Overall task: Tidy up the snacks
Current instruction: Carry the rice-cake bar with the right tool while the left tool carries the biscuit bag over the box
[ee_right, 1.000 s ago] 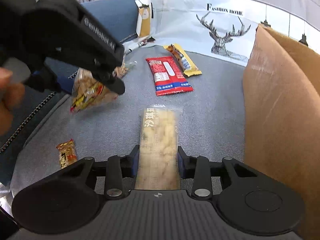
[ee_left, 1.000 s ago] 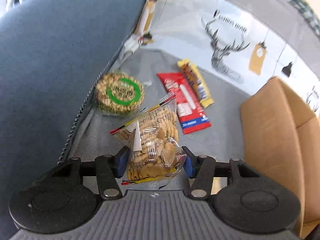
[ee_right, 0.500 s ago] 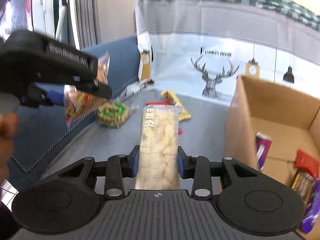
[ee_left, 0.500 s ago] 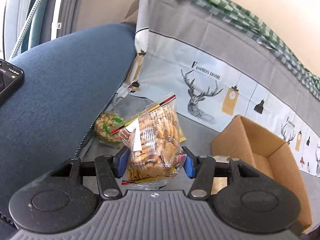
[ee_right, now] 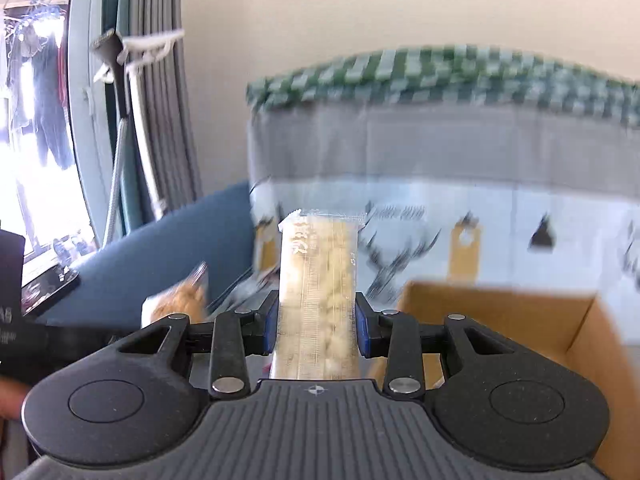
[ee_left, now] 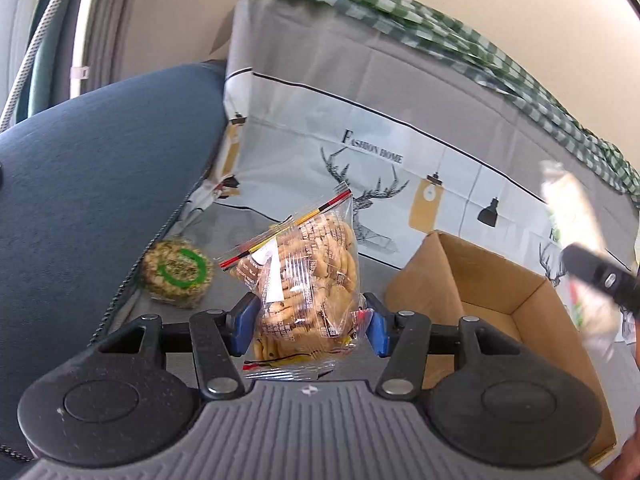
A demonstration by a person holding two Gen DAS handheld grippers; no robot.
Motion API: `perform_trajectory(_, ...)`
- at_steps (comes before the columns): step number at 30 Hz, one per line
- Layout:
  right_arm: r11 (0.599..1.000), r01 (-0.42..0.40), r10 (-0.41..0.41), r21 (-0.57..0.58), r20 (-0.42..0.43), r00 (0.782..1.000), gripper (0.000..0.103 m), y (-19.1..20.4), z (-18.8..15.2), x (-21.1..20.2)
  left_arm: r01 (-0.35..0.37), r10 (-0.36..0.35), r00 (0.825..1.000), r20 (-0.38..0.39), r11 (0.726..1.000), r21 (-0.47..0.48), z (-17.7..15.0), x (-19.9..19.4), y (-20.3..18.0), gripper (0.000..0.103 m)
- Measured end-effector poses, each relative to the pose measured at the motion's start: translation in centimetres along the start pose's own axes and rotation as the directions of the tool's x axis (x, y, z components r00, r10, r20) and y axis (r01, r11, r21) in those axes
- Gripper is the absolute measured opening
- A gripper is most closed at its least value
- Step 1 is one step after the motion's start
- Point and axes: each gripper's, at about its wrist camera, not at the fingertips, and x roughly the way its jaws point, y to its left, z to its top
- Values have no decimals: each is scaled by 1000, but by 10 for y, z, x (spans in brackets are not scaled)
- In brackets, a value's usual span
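One sofa: blue cushion [ee_left: 92,184] at left, backrest under a grey deer-print cover [ee_left: 360,120] with a green checked cloth [ee_left: 460,40] on top. One cardboard box [ee_left: 480,276], open top, on the seat at right; contents not visible from either wrist view. Two grippers, each clamped on one snack, both held up off the seat. Left gripper [ee_left: 310,326]: pads pressed on the lower sides of a clear bag of biscuits [ee_left: 308,276], bag upright, just left of the box's near corner. Right gripper [ee_right: 316,332]: pads tight on a long pale snack bar [ee_right: 318,292], pointing forward, box wall just to its right; background blurred. One round peanut cake [ee_left: 178,272] with a green ring label lies on the seat by the blue cushion's edge. One dark phone [ee_right: 48,284] rests on the blue cushion. Curtains [ee_right: 160,100] and window at far left.
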Motion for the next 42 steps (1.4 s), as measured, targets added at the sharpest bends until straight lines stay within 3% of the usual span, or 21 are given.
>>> perform_trajectory(4, 996, 62, -65, 65, 37, 997, 38, -41, -6, -11, 26, -27, 1000, 16, 999, 29, -1, 7, -18, 60)
perform_trajectory(8, 977, 147, -142, 154, -39, 989, 38, -77, -22, -15, 80, -82, 996, 39, 996, 45, -1, 13, -40, 60)
perform_trajectory(19, 942, 278, -276, 188, -35, 960, 38, -140, -39, -41, 235, -242, 969, 53, 966, 110, -12, 31, -104, 60)
perform_trajectory(29, 927, 334, -330, 173, -54, 943, 38, -161, -54, -58, 328, -354, 931, 91, 918, 222, -32, 26, -154, 60)
perform_trajectory(42, 928, 343, -337, 144, -64, 939, 38, -159, -54, -52, 355, -376, 926, 48, 904, 237, -44, 34, -168, 60)
